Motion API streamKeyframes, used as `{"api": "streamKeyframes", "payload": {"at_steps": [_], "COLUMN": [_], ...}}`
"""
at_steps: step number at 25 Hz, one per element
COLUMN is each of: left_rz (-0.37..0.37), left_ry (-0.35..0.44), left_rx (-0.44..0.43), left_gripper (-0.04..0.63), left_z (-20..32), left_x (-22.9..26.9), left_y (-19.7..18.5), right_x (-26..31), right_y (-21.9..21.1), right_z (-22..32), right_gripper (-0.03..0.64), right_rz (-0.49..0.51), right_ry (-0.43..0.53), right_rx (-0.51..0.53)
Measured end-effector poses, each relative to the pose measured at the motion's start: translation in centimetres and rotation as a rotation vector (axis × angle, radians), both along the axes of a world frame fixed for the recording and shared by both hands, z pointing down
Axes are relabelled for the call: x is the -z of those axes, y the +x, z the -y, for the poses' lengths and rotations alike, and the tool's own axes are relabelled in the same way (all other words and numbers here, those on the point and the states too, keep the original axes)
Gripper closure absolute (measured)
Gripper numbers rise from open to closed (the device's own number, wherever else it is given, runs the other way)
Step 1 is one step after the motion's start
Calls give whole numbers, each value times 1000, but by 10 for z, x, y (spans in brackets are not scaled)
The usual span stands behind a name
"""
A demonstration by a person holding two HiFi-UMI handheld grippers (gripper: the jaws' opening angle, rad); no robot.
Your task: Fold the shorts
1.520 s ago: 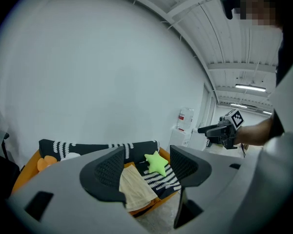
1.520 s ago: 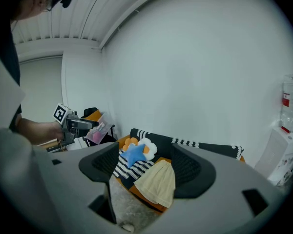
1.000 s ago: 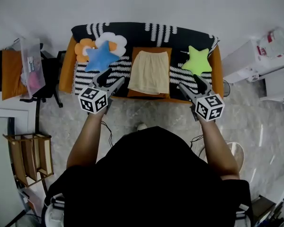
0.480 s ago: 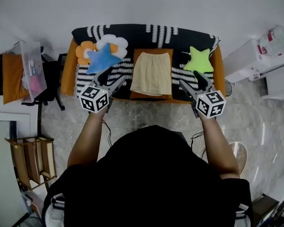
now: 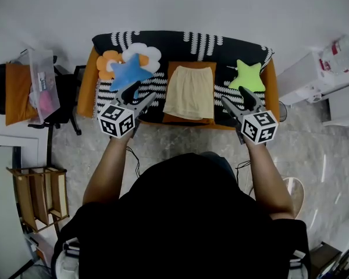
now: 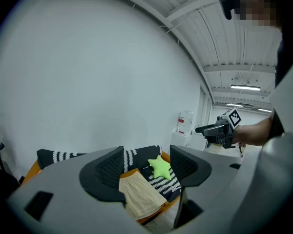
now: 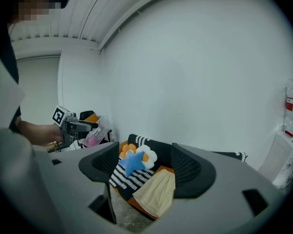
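Cream shorts (image 5: 189, 92) lie flat on the orange middle seat of a sofa (image 5: 87, 89) draped with a black-and-white striped blanket. They also show in the left gripper view as shorts (image 6: 139, 197) and in the right gripper view as shorts (image 7: 158, 194). My left gripper (image 5: 142, 97) hovers off the sofa's front edge, left of the shorts, open and empty. My right gripper (image 5: 234, 99) hovers to the right of them, also open and empty. Neither touches the fabric.
A blue star pillow (image 5: 130, 73) and a flower pillow (image 5: 141, 54) sit on the sofa's left, a green star pillow (image 5: 248, 75) on its right. A chair with a clear box (image 5: 39, 83) stands at left, a wooden rack (image 5: 38, 193) below it, a white cabinet (image 5: 314, 68) at right.
Both grippers stay open and almost in place in front of the sofa. The head view has drifted slightly, so the sofa sits a little lower and further right.
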State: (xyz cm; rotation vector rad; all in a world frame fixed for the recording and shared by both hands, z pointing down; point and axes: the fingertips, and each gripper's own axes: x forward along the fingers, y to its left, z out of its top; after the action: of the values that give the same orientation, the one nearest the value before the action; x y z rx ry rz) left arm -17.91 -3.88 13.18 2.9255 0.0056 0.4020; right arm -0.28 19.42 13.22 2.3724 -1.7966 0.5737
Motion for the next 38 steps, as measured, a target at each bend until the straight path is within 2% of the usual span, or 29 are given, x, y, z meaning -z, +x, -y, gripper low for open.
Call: {"api": "streamKeyframes", "payload": {"at_steps": [11,19,38], "left_rz": [5,14,43], "left_ry": [20,34,17], "left_rx": [29,76,334], "left_gripper": [284,284,284], "left_z": [15,29,67], "left_x": [-1,-4,-15], "left_y": [-1,7,22], "right_x": [-3,-13,-22], "right_y": [7,28,112], "right_z": [16,35,127], "right_gripper": [272,272,272], "right_rz": [-6,6,16], "right_ry": [4,6,-1], "right_rx": [29,70,294]}}
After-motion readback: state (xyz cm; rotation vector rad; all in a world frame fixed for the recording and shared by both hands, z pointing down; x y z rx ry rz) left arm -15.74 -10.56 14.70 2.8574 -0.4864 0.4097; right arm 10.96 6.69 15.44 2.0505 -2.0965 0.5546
